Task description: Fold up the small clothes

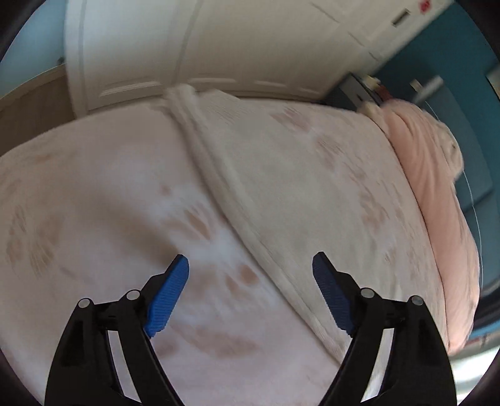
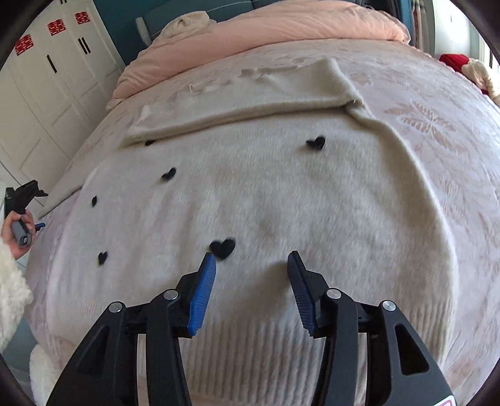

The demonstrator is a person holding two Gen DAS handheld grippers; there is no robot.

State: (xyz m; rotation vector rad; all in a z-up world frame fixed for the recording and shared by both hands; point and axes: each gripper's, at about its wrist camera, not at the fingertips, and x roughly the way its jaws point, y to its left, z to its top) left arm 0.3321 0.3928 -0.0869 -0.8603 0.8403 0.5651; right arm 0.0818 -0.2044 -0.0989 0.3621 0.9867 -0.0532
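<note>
Both pairs of blue fingers stand apart with nothing between them: the left gripper (image 1: pixel 250 293) hangs wide over the patterned bedspread (image 1: pixel 93 193), the right gripper (image 2: pixel 251 290) half-spread over the cream sweater (image 2: pixel 250 193) that fills the centre of the right wrist view. Judging by how it lies, folding is partly done: one sleeve (image 2: pixel 237 103) is laid across the body in the upper middle, while the ribbed hem (image 2: pixel 256 343) at the bottom is still flat and unfolded. Red paper characters (image 2: pixel 56 27) mark the wardrobe doors (image 2: pixel 47 93) at upper left. Small black hearts (image 2: pixel 222 247) dot the knit.
</note>
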